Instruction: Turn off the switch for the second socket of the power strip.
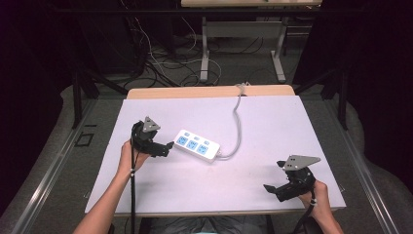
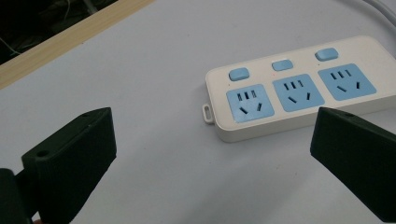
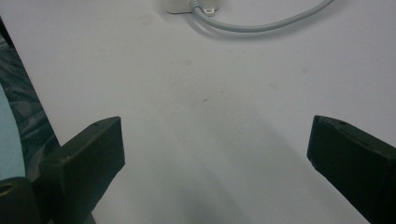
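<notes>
A white power strip (image 1: pixel 197 145) with three blue sockets and three blue switches lies flat on the pale tabletop (image 1: pixel 272 122), a little left of the middle. Its grey cable (image 1: pixel 237 127) leaves the right end and curves to the far edge of the tabletop. The left gripper (image 1: pixel 168 146) is just beside the left end of the strip, not touching it, and its jaws stand wide apart with nothing between them. The right gripper (image 1: pixel 271 188) is well apart from the strip, near the right front corner, jaws also wide and empty.
</notes>
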`<state>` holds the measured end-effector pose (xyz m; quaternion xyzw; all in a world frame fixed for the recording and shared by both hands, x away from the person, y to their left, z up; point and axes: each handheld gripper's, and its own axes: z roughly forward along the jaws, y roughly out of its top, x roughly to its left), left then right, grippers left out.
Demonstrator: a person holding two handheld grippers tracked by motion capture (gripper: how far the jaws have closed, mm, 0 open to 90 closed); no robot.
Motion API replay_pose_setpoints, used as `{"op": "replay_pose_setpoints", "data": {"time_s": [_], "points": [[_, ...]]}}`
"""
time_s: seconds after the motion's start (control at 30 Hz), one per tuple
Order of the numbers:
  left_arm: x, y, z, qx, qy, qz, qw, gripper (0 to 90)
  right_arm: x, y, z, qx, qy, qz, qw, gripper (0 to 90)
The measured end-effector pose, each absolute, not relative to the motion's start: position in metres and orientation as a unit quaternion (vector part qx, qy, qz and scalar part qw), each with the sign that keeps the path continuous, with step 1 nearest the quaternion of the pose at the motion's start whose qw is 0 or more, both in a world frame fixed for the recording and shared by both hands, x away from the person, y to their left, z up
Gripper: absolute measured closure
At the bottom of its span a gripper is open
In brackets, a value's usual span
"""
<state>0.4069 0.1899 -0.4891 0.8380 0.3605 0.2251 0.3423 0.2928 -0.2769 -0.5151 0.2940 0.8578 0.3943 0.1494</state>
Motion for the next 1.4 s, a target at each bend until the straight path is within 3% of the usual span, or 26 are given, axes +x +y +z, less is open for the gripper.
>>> {"op": "replay_pose_setpoints", "data": {"time_s": [1.4], "points": [[0.437,0.161,-0.497,0.848,0.356,0.2,0.338,0.3,0.293,-0.277,-0.515,0.293,0.86,0.392,0.146,3.6]]}}
